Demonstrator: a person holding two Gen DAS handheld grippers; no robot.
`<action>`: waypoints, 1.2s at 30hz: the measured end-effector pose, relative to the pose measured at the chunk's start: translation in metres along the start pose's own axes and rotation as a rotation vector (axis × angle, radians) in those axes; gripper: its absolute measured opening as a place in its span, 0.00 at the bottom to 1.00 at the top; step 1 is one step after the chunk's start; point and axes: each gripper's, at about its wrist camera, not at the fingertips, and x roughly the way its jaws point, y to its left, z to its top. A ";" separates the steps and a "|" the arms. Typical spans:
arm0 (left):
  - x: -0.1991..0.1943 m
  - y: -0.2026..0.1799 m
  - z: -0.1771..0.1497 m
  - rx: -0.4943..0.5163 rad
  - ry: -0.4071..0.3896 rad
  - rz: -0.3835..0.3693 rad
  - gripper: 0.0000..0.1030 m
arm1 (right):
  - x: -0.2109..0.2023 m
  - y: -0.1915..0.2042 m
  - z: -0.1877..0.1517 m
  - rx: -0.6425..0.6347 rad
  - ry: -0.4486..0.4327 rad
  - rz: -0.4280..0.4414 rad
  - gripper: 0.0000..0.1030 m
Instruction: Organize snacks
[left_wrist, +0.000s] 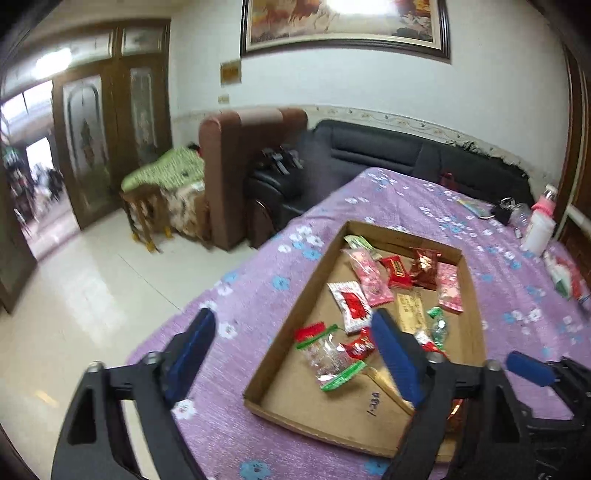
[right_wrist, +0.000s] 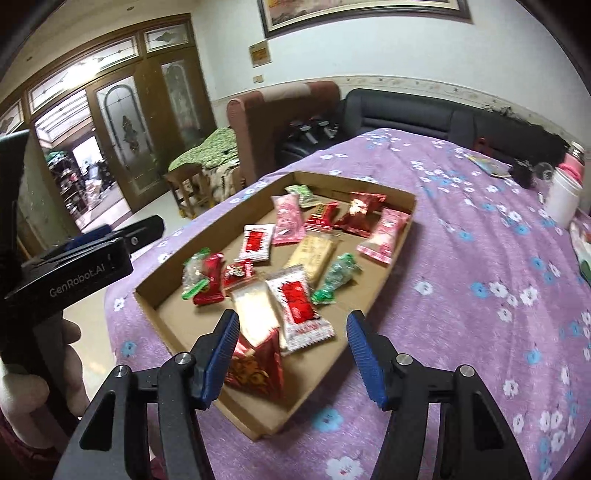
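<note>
Right wrist view: your right gripper (right_wrist: 291, 354) stands open, nothing pinched, over the near end of the cardboard tray (right_wrist: 391, 273), whose long axis runs from you toward the table's far left edge on the purple flowered cloth (right_wrist: 480, 258). The red-gold packet (right_wrist: 258, 365) lies just beside its left finger, the white-red packet (right_wrist: 301, 310) between the fingers. Your left gripper (left_wrist: 291, 354) gapes wide and empty over the tray's near-left rim.

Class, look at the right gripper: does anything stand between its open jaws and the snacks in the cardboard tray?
Nothing visible does. The right gripper hangs open above the cardboard tray, the red-and-gold packet just beyond its fingers.
</note>
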 end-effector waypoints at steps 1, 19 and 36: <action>-0.001 -0.002 0.001 0.006 -0.009 0.011 0.93 | -0.003 -0.002 -0.002 0.011 -0.008 -0.017 0.71; 0.002 -0.060 -0.004 0.103 0.101 0.020 0.95 | -0.034 -0.053 -0.034 0.150 -0.048 -0.108 0.83; 0.008 -0.096 -0.009 0.201 0.147 -0.044 0.95 | -0.041 -0.066 -0.038 0.175 -0.033 -0.144 0.85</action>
